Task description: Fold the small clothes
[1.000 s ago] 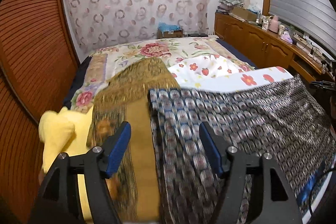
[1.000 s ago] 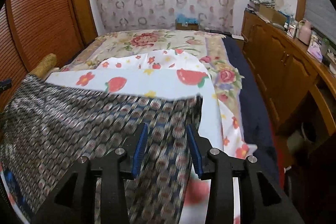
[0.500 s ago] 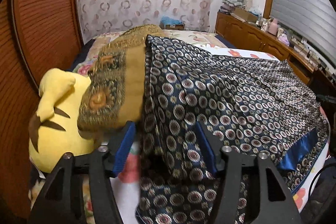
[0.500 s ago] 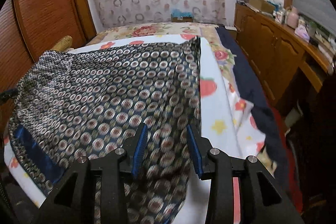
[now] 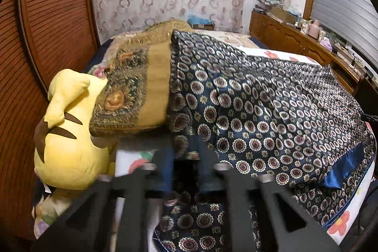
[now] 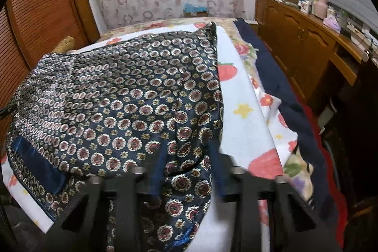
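Now both tongs, left gripper [image 5: 185, 171] and right gripper [image 6: 186, 171], have just closed onto the navy patterned garment [image 5: 259, 105] spread ahead of them; lifting both corners evenly should keep the fold straight.

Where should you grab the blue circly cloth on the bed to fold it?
Grip the patterned cloth at its two near corners, coming from the bed's near edge. It lies spread flat, so that edge hangs free. The left gripper and right gripper pinch there.
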The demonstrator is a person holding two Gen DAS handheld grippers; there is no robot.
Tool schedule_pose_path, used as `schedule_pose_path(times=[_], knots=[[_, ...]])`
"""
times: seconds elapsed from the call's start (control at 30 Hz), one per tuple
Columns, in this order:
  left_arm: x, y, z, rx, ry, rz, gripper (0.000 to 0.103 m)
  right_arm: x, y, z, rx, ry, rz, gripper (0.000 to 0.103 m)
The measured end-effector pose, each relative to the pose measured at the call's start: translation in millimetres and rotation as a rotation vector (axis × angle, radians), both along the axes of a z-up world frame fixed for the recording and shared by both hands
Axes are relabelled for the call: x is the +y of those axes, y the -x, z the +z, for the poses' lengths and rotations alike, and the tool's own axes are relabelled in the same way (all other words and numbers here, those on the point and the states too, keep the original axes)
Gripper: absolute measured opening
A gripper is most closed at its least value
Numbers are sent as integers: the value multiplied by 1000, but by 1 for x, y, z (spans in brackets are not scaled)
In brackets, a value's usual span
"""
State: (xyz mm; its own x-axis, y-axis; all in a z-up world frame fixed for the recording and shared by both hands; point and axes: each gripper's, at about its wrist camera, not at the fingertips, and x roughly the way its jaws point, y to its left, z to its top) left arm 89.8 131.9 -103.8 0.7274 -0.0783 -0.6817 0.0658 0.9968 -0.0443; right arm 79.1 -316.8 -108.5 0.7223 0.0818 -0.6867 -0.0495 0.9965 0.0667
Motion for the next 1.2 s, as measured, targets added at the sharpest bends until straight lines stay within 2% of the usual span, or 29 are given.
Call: schedule_pose_path(times=[0.07,0.27,0.4,0.6,0.67,0.7,0.73,0.77,0.8,0.9,0.93,0.97,1.2], knots=[[1,4,5,-27,19,-3,3,0,7,7,-37,-19,26,1],[5,20,22,-52,65,1,2,-5,26,28,-90,-48,59,1],[7,31,25,-18,76,4,2,-14,38,37,-70,-54,76,1],[8,41,13,11,79,6,3,-13,37,30,-21,-19,84,1],[12,42,10,10,93,13,12,-12,35,35,-27,-22,80,1],[13,43,10,9,95,16,24,-11,35,38,-37,-11,68,1],[16,43,9,7,103,16,41,-10,35,41,-46,-4,64,3],[17,43,9,3,110,18,45,-7,36,44,-57,-1,66,4],[19,42,9,2,114,20,47,-5,37,46,-67,11,65,6],[18,40,3,21,119,25,48,4,38,56,-103,61,58,32],[18,38,0,33,121,27,48,8,38,58,-113,63,60,44],[18,36,-5,48,124,30,48,12,38,59,-122,63,64,47],[17,32,-24,97,133,46,48,39,23,37,-114,37,116,51]])
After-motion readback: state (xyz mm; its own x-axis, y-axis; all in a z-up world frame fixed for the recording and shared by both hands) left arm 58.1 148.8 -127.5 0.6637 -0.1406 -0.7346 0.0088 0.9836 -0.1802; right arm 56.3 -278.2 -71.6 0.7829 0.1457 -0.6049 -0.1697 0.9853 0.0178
